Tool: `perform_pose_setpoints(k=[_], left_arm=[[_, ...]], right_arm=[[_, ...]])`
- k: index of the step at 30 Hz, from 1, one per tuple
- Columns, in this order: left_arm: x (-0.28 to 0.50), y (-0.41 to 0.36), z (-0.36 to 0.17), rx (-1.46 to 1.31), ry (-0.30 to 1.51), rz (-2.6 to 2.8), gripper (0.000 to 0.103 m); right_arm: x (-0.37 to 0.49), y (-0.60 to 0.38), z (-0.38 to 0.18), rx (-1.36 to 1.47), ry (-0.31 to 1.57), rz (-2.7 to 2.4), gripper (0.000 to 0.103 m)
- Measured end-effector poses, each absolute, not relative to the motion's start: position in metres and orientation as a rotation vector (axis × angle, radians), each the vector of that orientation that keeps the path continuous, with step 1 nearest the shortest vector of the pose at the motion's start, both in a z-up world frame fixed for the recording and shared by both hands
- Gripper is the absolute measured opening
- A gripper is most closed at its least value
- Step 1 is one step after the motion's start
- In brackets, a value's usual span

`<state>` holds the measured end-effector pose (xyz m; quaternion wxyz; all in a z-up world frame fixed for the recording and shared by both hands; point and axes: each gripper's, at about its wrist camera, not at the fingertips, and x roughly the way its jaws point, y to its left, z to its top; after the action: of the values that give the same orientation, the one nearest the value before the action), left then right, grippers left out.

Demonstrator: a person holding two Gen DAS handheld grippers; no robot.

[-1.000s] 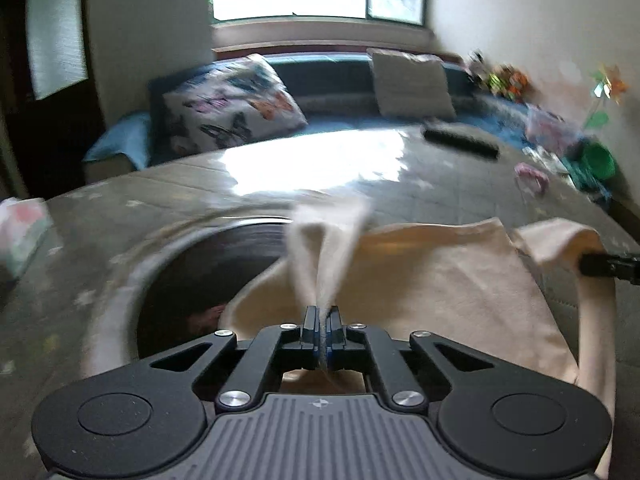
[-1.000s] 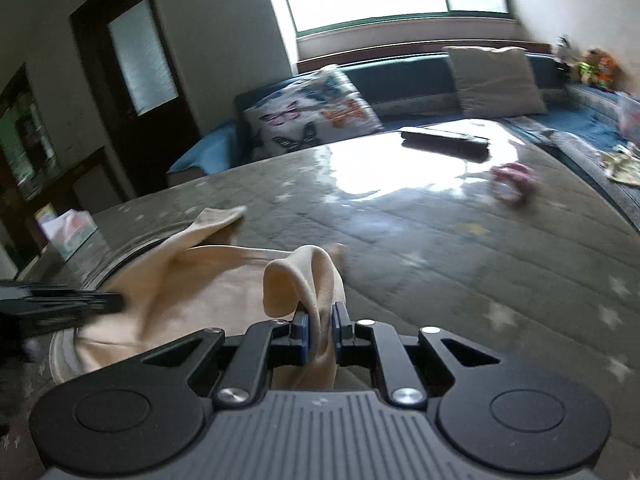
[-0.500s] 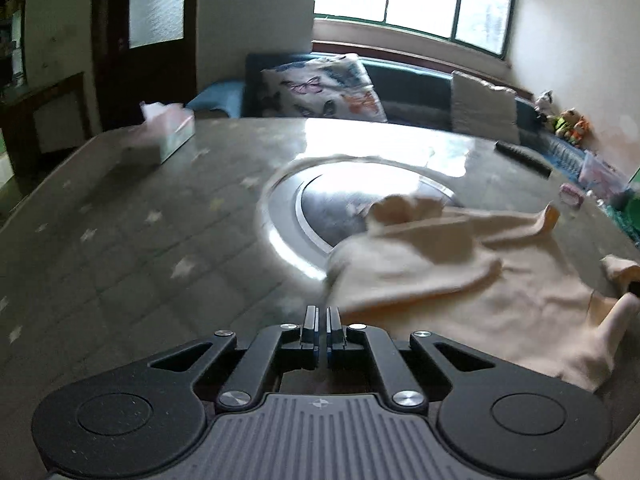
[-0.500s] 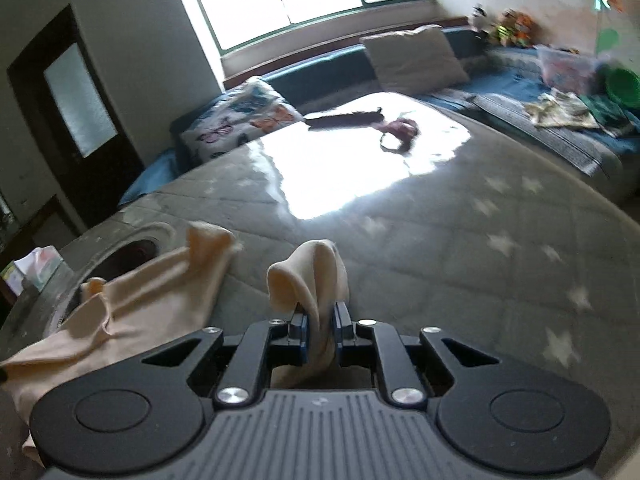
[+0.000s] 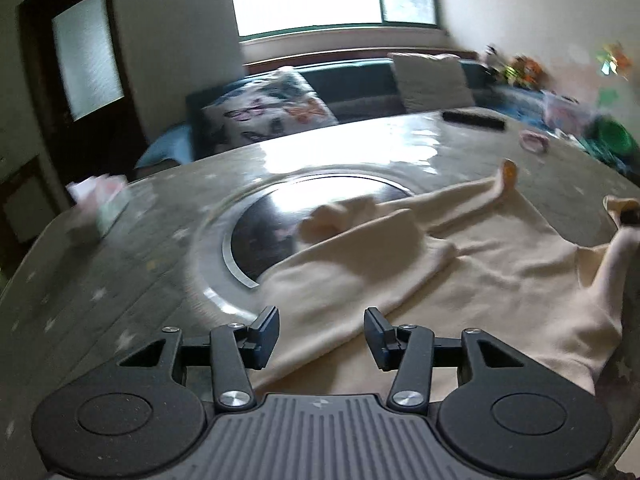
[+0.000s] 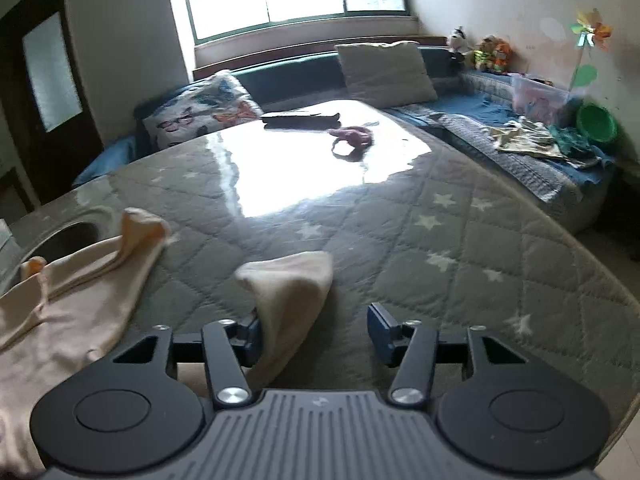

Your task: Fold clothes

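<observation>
Laying out the garment [image 5: 460, 276] looks like the step in hand: through the left wrist camera, the left hand-held gripper [image 5: 322, 336] stands wide and empty, the cream cloth spread on the desk [image 5: 120, 280] just ahead, its near edge between the jaws. Next it likely needs a fresh pinch on an edge.

Through the right wrist camera, the right hand-held gripper [image 6: 316, 334] is wide too; a cloth corner leans against its left jaw, ungripped.
</observation>
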<state>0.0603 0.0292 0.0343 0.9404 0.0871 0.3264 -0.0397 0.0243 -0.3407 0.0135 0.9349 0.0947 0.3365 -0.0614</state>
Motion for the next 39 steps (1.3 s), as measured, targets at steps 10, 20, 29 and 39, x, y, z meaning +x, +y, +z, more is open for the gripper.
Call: perform_pose_setpoints(k=[10, 20, 29, 39], left_arm=[[0.096, -0.016, 0.014, 0.292, 0.684, -0.209, 0.052], [0.115, -0.003, 0.011, 0.197, 0.662, -0.2, 0.002], [0.09, 0.105, 0.056, -0.068, 0.547, 0.067, 0.0], [0.082, 0.038, 0.033, 0.082, 0.633, -0.175, 0.009]], right_arm=[[0.011, -0.371, 0.018, 0.193, 0.674, -0.244, 0.059], [0.006, -0.322, 0.035, 0.172, 0.663, -0.023, 0.059], [0.01, -0.263, 0.038, 0.102, 0.697, 0.192, 0.059], [0.012, -0.214, 0.04, 0.052, 0.72, 0.33, 0.059]])
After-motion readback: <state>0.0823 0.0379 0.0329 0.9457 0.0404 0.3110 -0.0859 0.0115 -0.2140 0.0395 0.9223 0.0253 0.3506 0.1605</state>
